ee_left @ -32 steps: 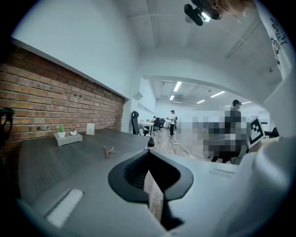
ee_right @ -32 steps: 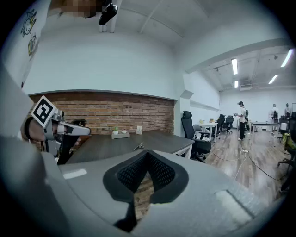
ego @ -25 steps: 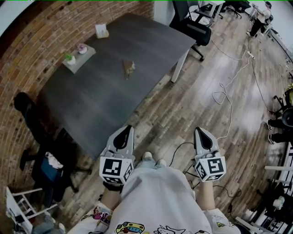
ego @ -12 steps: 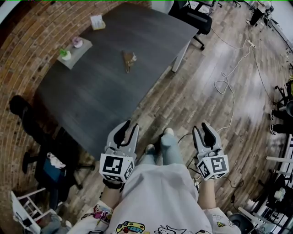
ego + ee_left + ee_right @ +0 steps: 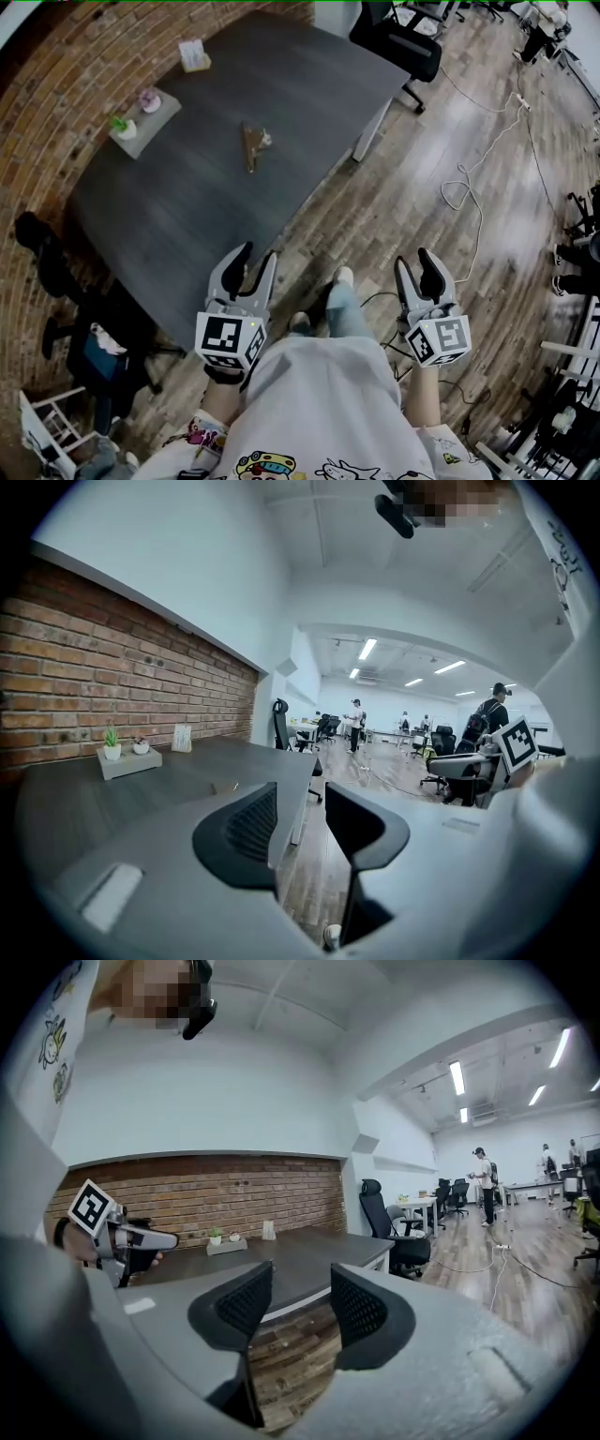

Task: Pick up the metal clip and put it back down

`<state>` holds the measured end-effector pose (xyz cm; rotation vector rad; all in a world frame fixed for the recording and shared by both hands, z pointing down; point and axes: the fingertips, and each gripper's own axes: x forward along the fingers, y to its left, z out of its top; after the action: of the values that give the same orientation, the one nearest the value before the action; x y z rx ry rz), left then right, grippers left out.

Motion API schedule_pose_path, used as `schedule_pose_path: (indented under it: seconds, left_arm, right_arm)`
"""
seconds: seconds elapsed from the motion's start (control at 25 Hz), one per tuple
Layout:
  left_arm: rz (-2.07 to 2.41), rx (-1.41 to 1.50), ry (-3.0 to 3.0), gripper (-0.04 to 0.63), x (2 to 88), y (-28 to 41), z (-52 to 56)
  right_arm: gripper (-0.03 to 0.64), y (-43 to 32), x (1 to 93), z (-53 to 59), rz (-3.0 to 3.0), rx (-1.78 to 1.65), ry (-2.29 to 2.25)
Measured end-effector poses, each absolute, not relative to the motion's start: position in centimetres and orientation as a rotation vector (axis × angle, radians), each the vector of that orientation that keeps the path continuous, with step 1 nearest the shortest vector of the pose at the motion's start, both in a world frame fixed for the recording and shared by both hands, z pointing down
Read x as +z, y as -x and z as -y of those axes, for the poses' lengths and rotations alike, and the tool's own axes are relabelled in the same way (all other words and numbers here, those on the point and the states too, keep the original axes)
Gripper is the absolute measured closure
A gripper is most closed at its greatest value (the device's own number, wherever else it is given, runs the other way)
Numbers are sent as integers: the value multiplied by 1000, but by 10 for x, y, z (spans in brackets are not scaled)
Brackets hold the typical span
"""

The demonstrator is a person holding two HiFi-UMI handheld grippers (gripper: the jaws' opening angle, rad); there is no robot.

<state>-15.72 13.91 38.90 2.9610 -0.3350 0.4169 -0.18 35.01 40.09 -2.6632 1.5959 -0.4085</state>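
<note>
The metal clip (image 5: 253,145) lies near the middle of the dark grey table (image 5: 187,216), a small brownish thing with a pale end, well ahead of both grippers. My left gripper (image 5: 255,259) hangs in the air just off the table's near edge. Its jaws are opening and nothing is between them (image 5: 300,803). My right gripper (image 5: 415,263) is held over the wooden floor to the right of the table. Its jaws are also opening, and they too are empty (image 5: 300,1302). Neither gripper touches the clip or the table.
A grey tray with two small pots (image 5: 141,114) and a standing card (image 5: 193,54) sit at the table's far left by the brick wall. A black office chair (image 5: 398,37) stands at the far corner. A white cable (image 5: 464,187) loops over the floor. Another chair (image 5: 47,253) stands at the left.
Both grippers have gone from shut to open. The person has stepped closer to the table, and the clip now sits a little lower in the head view.
</note>
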Motion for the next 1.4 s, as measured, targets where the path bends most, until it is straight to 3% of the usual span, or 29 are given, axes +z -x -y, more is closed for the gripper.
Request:
schedule_pose_path:
  seconds: [0.36, 0.56, 0.84, 1.4]
  left_arm:
    - [465, 364, -2947, 413, 374, 65, -114]
    - [565, 346, -2935, 400, 373, 39, -104]
    - [677, 359, -2894, 385, 382, 29, -103]
    - [911, 382, -2798, 385, 396, 48, -64]
  right_arm:
    - [418, -99, 384, -313, -1755, -369, 2596]
    - [380, -137, 382, -295, -1852, -375, 2528]
    - [344, -155, 388, -285, -1967, -403, 2426]
    - [342, -166, 406, -202, -2189, -475, 2237]
